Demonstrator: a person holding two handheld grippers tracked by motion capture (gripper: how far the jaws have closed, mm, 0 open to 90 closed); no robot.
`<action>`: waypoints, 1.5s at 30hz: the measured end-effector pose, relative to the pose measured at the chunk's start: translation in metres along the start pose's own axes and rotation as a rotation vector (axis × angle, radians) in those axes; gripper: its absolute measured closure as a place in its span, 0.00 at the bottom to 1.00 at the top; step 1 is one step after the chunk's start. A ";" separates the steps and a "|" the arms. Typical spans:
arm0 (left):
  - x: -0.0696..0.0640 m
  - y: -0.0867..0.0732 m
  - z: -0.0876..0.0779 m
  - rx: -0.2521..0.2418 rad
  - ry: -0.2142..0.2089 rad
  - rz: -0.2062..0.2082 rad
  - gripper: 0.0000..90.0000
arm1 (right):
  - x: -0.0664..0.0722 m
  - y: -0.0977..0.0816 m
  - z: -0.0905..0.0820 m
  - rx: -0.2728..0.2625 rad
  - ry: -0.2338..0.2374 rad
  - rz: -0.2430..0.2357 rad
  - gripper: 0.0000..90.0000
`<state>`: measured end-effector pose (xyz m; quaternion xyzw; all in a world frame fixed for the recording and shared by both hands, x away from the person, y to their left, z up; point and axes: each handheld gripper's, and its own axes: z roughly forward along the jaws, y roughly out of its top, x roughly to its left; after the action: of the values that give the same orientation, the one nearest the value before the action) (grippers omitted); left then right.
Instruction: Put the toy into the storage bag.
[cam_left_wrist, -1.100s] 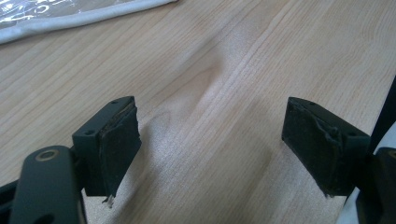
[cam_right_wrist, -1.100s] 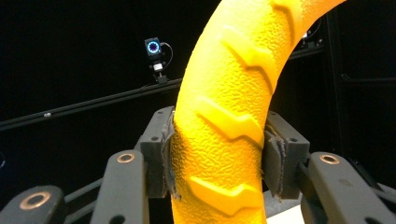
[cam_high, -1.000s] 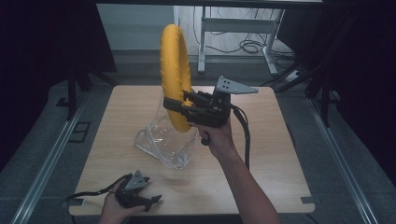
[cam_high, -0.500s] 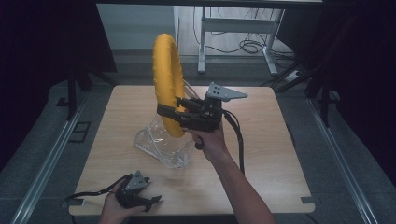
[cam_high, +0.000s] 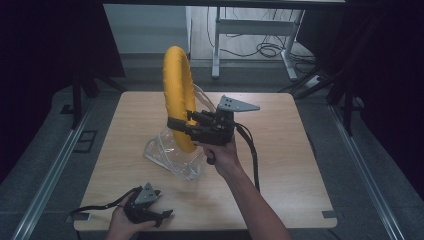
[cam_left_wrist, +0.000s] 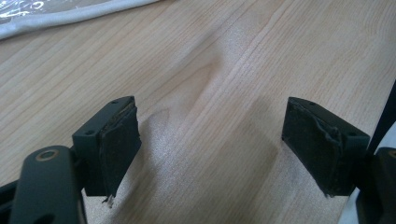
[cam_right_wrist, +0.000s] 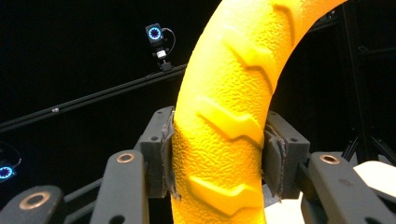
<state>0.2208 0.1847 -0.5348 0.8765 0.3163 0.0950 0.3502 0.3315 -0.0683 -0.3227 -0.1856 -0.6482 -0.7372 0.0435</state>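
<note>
1. The right tool (cam_high: 176, 122) was clamped on a big yellow ring (cam_high: 178, 90), with one pad pressing on each side of it.
2. The yellow ring stood up on its edge above the middle of the wooden counter (cam_high: 300, 165), held up in the air by the tool.
3. The bottom of the ring hung just over a clear plastic bag (cam_high: 170, 157) (see-through and crinkly), which lay on the counter a bit left of the middle.
4. In the right tool view, the ring (cam_right_wrist: 224, 121) had a bumpy skin with raised zigzag marks, and the black pads (cam_right_wrist: 164, 154) squeezed it.
5. The left tool (cam_high: 162, 216) sat low at the near left edge of the counter, in the person's left hand (cam_high: 125, 225).
6. Its jaws were wide apart with nothing between them, only bare wood (cam_left_wrist: 210, 116) under them.
</note>
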 end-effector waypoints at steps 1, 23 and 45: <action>0.000 0.000 0.000 0.000 0.000 0.001 0.21 | -0.001 -0.001 0.000 0.002 0.001 0.005 0.57; 0.000 -0.001 0.002 0.001 0.000 0.002 0.21 | -0.030 -0.044 0.000 0.047 -0.039 0.092 0.57; 0.000 -0.001 0.001 0.010 0.001 0.011 0.21 | -0.048 -0.073 0.003 0.158 -0.137 0.103 0.54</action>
<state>0.2211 0.1844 -0.5363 0.8799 0.3122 0.0959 0.3452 0.3544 -0.0628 -0.4068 -0.2646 -0.6953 -0.6662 0.0516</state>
